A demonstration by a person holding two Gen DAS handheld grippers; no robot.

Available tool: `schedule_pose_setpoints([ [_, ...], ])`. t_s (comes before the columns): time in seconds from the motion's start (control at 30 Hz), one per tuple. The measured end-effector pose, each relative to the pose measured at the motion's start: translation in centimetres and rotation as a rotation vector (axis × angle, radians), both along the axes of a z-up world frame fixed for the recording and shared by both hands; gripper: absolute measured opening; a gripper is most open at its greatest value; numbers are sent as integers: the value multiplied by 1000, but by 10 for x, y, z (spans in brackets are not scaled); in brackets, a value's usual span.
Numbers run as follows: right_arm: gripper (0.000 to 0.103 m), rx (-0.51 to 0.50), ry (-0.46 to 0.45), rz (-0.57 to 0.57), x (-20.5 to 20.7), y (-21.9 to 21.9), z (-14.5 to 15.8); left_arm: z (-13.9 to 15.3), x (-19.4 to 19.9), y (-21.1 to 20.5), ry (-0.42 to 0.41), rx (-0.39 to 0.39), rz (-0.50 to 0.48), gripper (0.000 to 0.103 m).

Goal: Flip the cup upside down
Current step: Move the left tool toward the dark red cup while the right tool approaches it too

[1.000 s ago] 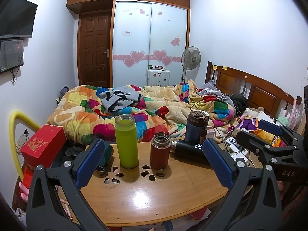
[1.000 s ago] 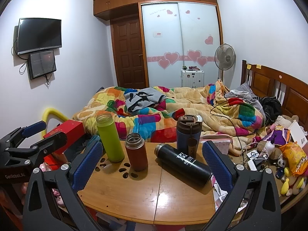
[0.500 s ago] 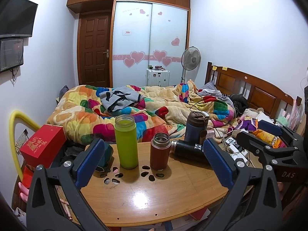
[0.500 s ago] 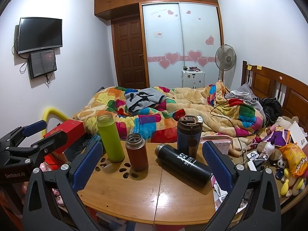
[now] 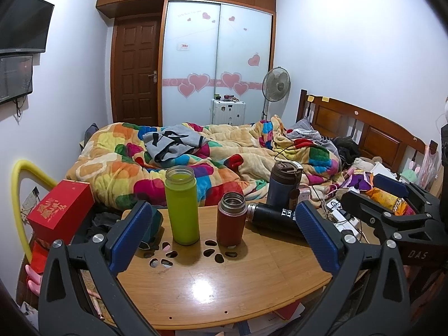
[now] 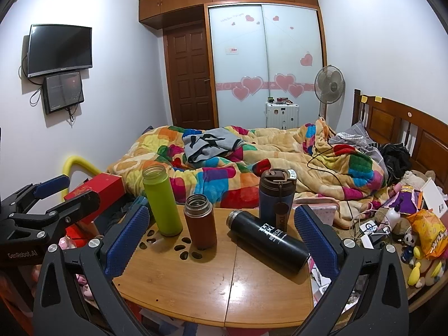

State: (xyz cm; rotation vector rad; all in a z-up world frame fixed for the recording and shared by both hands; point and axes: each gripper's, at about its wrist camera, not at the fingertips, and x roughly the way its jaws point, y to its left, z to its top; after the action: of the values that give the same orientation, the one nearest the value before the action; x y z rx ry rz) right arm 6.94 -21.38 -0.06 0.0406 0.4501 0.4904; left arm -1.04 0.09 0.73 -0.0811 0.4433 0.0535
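Both tools hang back from the round wooden table (image 5: 224, 288), so nothing is started here. The left gripper (image 5: 224, 238) stands spread wide with nothing between its blue pads, and the right gripper (image 6: 221, 240) is just as wide and just as empty.

4 candidates sit on the far half of the table: a tall lime-green lidless flask (image 5: 182, 204), a short rust-red steel-necked cup (image 5: 231, 218), a dark blue lidded travel tumbler (image 6: 275, 198) and a black cylindrical flask (image 6: 268, 238) lying on its side. Which 1 is meant, I cannot tell; the upright, open red cup looks likeliest.

Judging by the metal neck, it is rigid, smooth and possibly slippery, light if empty. I would pinch it mid-body, below the neck, so it turns without sliding.

The right wrist view shows the black flask whole, mouth towards the red cup; the left view hides half of it behind a pad, but gives the green flask clear
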Motion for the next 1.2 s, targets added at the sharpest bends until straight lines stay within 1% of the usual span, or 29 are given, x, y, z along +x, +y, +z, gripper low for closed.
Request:
schedule_pose_setpoints([
  [0.1, 103, -1, 2, 0, 0, 1, 1, -2, 4, -2, 18, -15, -19, 103],
  [0.2, 103, -4, 5, -1, 1, 2, 1, -11, 17, 0, 68, -67, -57, 103],
  [0.27, 103, -9, 13, -5, 5, 2, -4, -23, 30, 2, 109, -104, -68, 103],
  [0.4, 103, -20, 44, -22, 13, -6, -19, -56, 63, 2, 203, -144, -66, 103],
  [0.5, 103, -33, 85, -37, 22, -16, -35, -83, 85, 2, 255, -151, -63, 103],
  [0.57, 103, -43, 111, -49, 29, -22, -46, -102, 102, -1, 289, -137, -51, 96],
  [0.6, 103, -46, 126, -53, 32, -25, -51, -108, 109, -2, 298, -132, -50, 87],
  [0.63, 103, -48, 141, -57, 35, -28, -57, -116, 119, -3, 317, -124, -47, 83],
  [0.67, 103, -50, 154, -59, 38, -31, -62, -124, 128, -4, 332, -121, -42, 83],
  [0.8, 103, -54, 205, -59, 48, -37, -84, -144, 159, -4, 330, -102, -1, 83],
  [0.97, 103, -59, 240, -32, 55, -36, -106, -152, 185, 0, 321, -106, 12, 82],
  [1.0, 103, -59, 244, -21, 56, -34, -110, -153, 189, 0, 321, -109, 10, 77],
  [1.03, 103, -62, 247, -13, 57, -32, -113, -155, 192, 0, 321, -113, 6, 67],
  [1.07, 103, -69, 250, -8, 57, -30, -115, -155, 196, 1, 329, -123, -8, 63],
  [1.2, 103, -85, 268, 10, 60, -19, -126, -155, 195, 1, 344, -126, -15, 63],
])
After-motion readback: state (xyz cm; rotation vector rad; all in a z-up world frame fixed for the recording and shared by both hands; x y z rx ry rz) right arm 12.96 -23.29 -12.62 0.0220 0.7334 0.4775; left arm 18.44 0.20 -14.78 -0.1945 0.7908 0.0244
